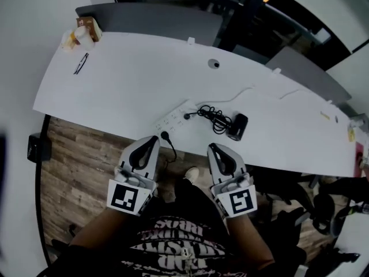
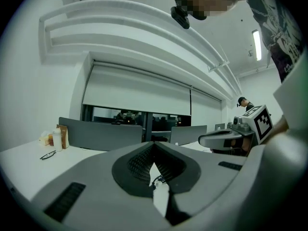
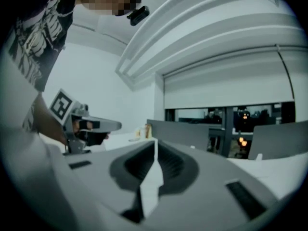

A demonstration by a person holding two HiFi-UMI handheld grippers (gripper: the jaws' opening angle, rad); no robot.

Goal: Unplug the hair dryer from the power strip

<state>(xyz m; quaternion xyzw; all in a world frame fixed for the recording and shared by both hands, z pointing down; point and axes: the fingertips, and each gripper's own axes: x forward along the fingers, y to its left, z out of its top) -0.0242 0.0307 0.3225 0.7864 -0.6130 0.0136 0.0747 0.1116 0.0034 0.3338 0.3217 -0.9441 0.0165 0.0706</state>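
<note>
A white power strip [image 1: 173,118] lies near the front edge of the white table [image 1: 132,79]. A black plug [image 1: 187,116] sits in the strip, and its coiled cord [image 1: 212,118] runs to the black hair dryer [image 1: 237,126] lying on the table to the right. A second black plug [image 1: 165,136] sits at the strip's near end, its cord hanging off the table edge. My left gripper [image 1: 153,139] [image 2: 154,146] is shut and empty, just short of the table edge by that plug. My right gripper [image 1: 213,148] [image 3: 155,141] is shut and empty, in front of the hair dryer.
A snack box and cups [image 1: 84,31] and a pair of glasses [image 1: 81,63] lie at the table's far left. A cable hole [image 1: 214,64] and a thin white cable [image 1: 239,95] are further back. Grey partitions [image 1: 155,19] stand behind; office chairs [image 1: 323,206] are at the right.
</note>
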